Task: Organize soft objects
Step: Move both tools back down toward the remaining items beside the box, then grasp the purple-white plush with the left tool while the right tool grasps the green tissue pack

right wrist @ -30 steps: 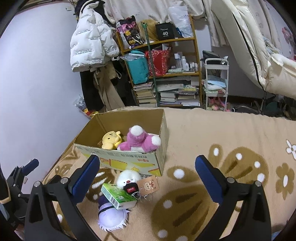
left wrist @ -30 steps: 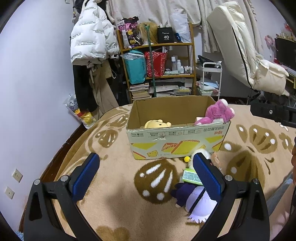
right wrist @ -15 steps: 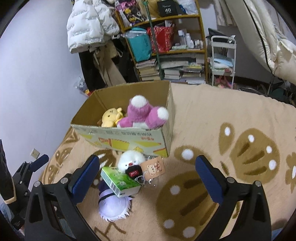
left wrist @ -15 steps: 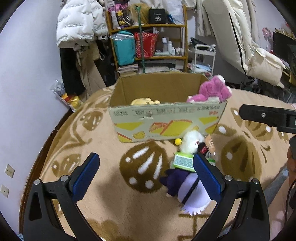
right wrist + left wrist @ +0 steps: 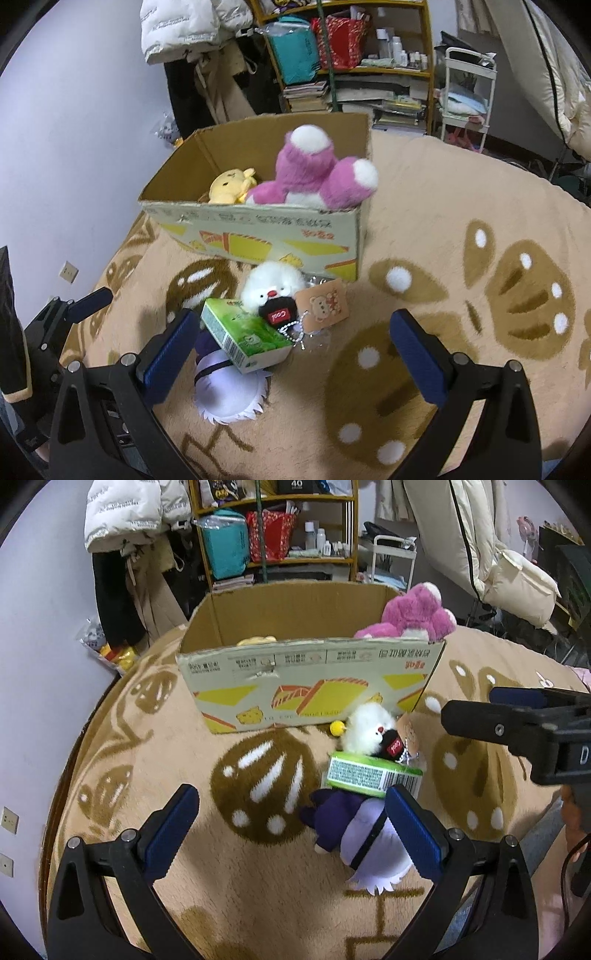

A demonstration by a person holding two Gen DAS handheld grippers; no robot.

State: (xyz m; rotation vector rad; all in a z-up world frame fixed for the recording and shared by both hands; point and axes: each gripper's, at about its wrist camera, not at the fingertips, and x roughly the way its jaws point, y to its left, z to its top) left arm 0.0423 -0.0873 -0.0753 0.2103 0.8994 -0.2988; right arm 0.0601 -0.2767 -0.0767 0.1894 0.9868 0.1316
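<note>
While both grippers (image 5: 288, 834) (image 5: 295, 354) are hovering with jaws spread wide, the white plush (image 5: 275, 286) is lying soft and light; grab its fluffy middle.

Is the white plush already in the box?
No, the white plush lies on the rug in front of the box, against the green carton.

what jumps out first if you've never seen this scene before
The big pink plush toy catches the eye first, sticking up out of the right end of the open cardboard box, with a small yellow plush beside it. In front of the box, on the tan patterned rug, lies a small heap: a white fluffy toy, a green tissue box and a purple-and-white plush beneath it.
</note>
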